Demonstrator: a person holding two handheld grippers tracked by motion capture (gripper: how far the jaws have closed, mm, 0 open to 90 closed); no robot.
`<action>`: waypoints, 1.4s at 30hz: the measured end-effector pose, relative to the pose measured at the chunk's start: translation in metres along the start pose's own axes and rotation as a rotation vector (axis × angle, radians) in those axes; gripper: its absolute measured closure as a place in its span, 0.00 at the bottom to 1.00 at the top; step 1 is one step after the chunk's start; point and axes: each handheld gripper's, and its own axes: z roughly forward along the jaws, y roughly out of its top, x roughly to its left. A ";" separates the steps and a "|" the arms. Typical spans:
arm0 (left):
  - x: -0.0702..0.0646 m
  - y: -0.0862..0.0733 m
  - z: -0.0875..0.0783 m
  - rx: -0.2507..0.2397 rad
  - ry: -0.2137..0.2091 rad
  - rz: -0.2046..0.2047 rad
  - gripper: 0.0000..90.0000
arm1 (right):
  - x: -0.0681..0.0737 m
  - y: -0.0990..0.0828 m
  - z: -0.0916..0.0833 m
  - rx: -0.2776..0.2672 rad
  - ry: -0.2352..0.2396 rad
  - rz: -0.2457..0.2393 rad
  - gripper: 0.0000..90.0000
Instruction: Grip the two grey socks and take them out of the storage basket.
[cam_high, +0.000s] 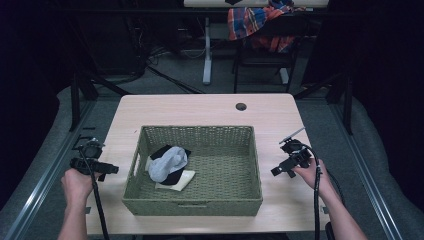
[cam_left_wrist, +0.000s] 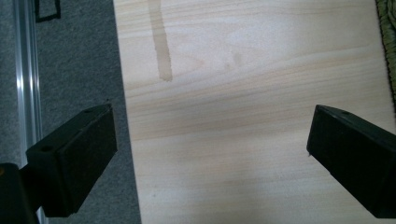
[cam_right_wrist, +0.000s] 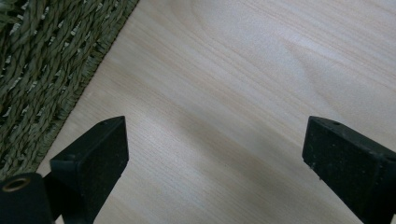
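Several socks (cam_high: 168, 165) lie heaped in the woven basket's (cam_high: 200, 205) left end.

A green woven basket (cam_high: 200, 200) holds grey-white, black and cream socks (cam_high: 170, 167) on a pale wood-grain table (cam_high: 200, 107).

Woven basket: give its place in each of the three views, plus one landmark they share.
High view: the woven basket sits mid-table between the two grippers, with socks inside at its left.
Left gripper view: a sliver of its rim at the upper right edge.
Right gripper view: its woven wall in the upper left corner.
Shared landmark: the pale wooden table.
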 end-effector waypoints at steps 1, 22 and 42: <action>0.000 0.000 -0.002 0.003 -0.002 -0.001 0.02 | 0.002 -0.001 0.002 -0.031 0.002 0.027 0.08; -0.019 0.029 -0.045 -0.011 -0.025 0.029 0.00 | -0.001 -0.004 0.000 -0.014 -0.008 0.029 0.08; -0.061 0.055 -0.097 -0.103 -0.054 0.161 0.00 | 0.000 -0.003 0.000 -0.003 -0.004 0.024 0.08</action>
